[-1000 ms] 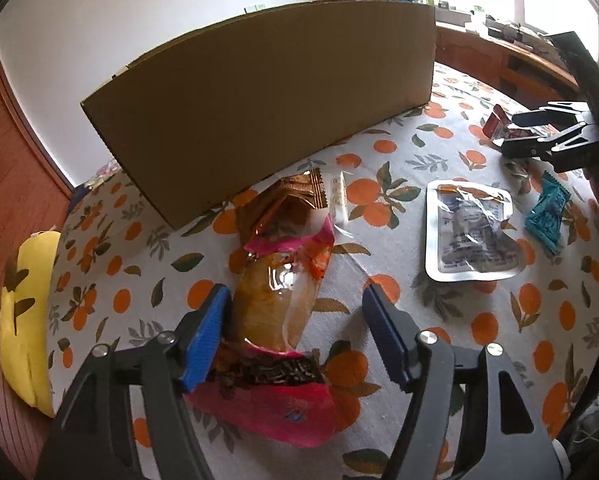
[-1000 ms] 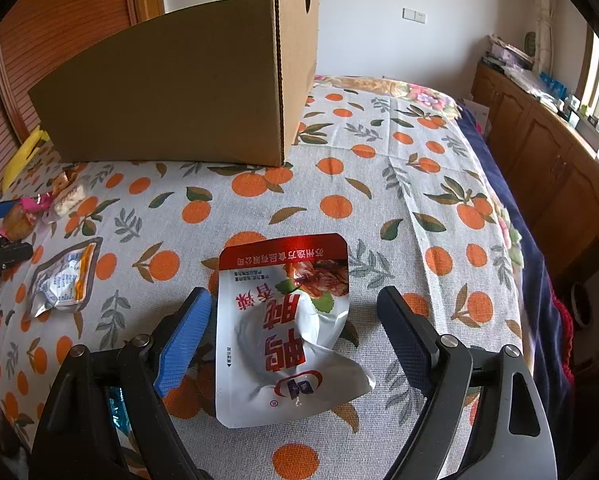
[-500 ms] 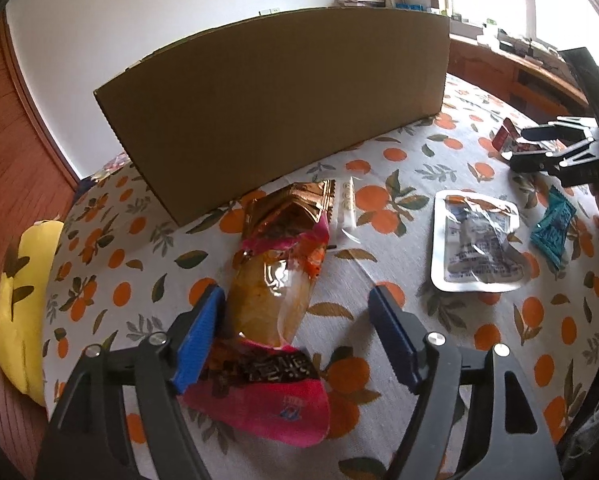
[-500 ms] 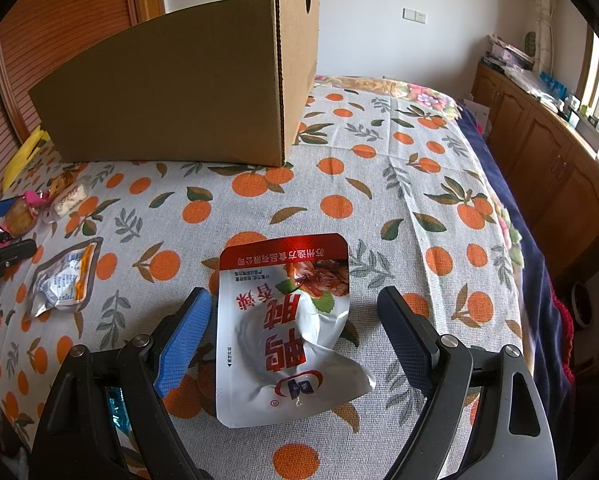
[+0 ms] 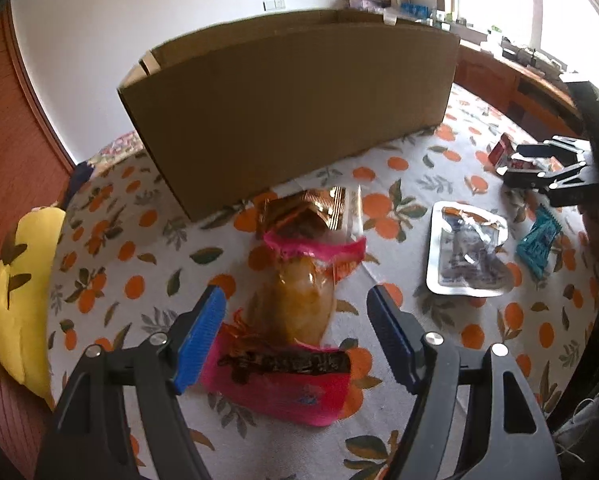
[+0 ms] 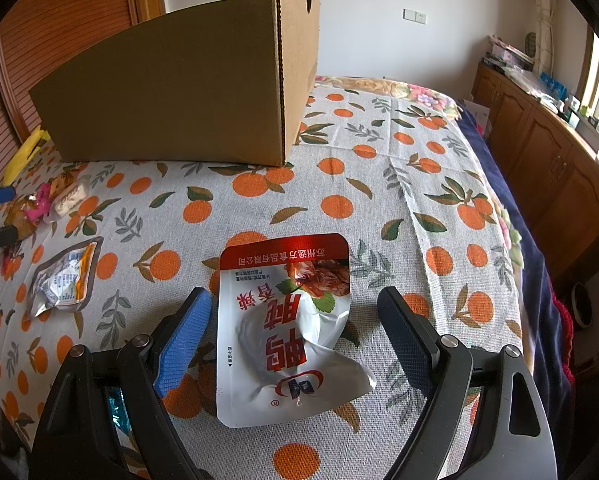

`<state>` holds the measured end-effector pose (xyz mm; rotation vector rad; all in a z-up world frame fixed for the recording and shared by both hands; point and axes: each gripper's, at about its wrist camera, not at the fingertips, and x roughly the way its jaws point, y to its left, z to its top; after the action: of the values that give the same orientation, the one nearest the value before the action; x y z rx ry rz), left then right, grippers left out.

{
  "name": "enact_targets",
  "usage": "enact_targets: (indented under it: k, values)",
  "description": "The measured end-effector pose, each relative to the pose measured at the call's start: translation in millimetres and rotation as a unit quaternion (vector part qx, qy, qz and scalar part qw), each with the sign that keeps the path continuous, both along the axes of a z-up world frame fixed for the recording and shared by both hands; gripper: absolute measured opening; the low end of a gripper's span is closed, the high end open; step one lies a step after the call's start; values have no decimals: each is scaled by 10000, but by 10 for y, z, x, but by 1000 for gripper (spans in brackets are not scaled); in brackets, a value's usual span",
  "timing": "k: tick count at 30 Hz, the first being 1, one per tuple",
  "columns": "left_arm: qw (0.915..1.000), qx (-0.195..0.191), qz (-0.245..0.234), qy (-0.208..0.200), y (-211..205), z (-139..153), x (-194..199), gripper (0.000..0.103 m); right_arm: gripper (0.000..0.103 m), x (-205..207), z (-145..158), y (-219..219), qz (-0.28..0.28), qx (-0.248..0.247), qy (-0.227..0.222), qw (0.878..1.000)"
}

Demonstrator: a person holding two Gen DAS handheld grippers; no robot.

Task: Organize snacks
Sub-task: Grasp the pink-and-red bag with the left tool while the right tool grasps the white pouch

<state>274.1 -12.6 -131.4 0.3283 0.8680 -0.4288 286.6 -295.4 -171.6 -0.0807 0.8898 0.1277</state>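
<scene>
Cardboard box [image 6: 187, 92] stands far; every snack lies outside it. Left gripper [image 5: 295, 332] straddles a pink packet [image 5: 295, 320], right gripper [image 6: 295, 332] a white pouch [image 6: 283, 320], jaws wide.

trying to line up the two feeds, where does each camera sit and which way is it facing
Left wrist: sits on the left gripper, looking along its open fingers at the pink snack packet and the cardboard box; the right gripper shows far right.
Right wrist: sits on the right gripper, looking along its open fingers at the red and white pouch, box behind.
Shared: the box, the silver pouch, the orange-print cloth.
</scene>
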Motion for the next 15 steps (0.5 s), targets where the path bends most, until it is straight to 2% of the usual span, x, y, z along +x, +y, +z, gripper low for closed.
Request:
enact_targets:
  k: [2,6,8,11,15]
  values:
    - [10000,20,33,17,1,-18,8,70,88,0,0,0,-1,2,0,10000]
    - [9999,-21,103,71,22,-23,23,54,88,0,-2,2,0,8,-1,10000]
    - [9999,-74,81,63,26,-12,9,41,88,-1,-1,7,3,3,-1,10000]
    - [9998,54,180,-49,17,-4,-3,40,88,-2,-2,6,1,1,0,10000]
    - [9997,16,253,-58,25,-2,-18,40,88,-3,-3,3,0,4,-2,10000]
